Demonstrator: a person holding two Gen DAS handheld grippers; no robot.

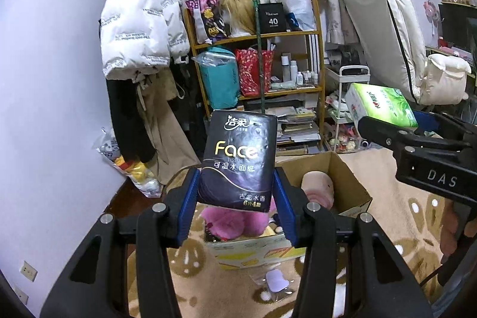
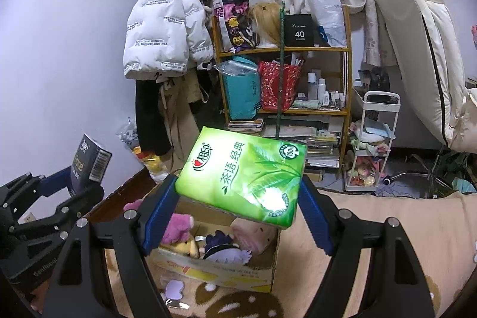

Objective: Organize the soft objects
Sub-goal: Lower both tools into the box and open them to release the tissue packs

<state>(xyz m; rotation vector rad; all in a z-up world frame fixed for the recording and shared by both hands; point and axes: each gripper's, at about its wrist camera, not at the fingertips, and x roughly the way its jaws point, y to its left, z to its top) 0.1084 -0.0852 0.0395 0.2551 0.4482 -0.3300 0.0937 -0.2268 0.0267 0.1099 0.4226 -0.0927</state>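
Black tissue pack [image 1: 237, 161] lettered in gold; glossy green tissue pack [image 2: 244, 176] printed with leaves. Below these, brown cardboard box [image 2: 268, 273] banded yellow, holding pink plush [image 2: 177, 227]. Beige carpet [image 1: 402, 169], brown-patterned, beneath the box.

You get even indoor light and sharp focus; glare whitens the glossy green plastic tissue pack [image 2: 243, 176], and fisheye bending curves both pictures' dark corners.

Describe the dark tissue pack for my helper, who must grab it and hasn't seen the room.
Find the open cardboard box of plush toys on the beige rug. Above it, the left gripper clamps the dark tissue pack: black-purple, gold "Face" lettering, unlike the larger green tissue pack.
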